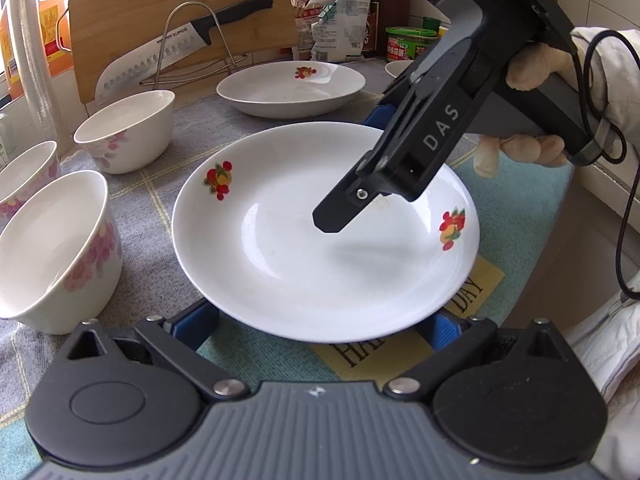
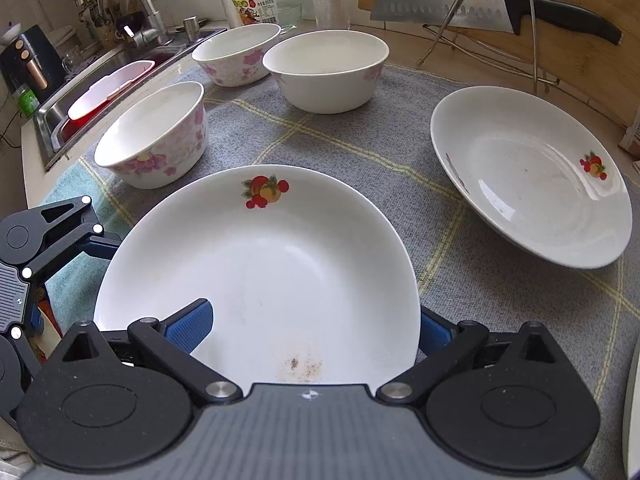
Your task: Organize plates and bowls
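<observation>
A white plate with fruit prints (image 1: 304, 248) sits on the grey mat, also in the right wrist view (image 2: 272, 272). My right gripper (image 2: 312, 332) grips its near rim, one blue pad (image 2: 188, 326) over the plate and the other under it; in the left wrist view it reaches in from the upper right (image 1: 348, 200). My left gripper (image 1: 320, 328) is open, its blue pads on either side of the plate's near edge, below the rim. A second fruit plate (image 1: 292, 84) (image 2: 532, 176) lies behind. Three floral bowls (image 2: 154, 132) (image 2: 326, 68) (image 2: 236, 52) stand on the left.
A knife (image 1: 180, 48) rests in a wire rack against a wooden cutting board (image 1: 160, 8). Bottles and jars (image 1: 404, 42) stand at the back. A sink with a pink basin (image 2: 108, 92) and tap lies to the left. The counter edge runs on the right.
</observation>
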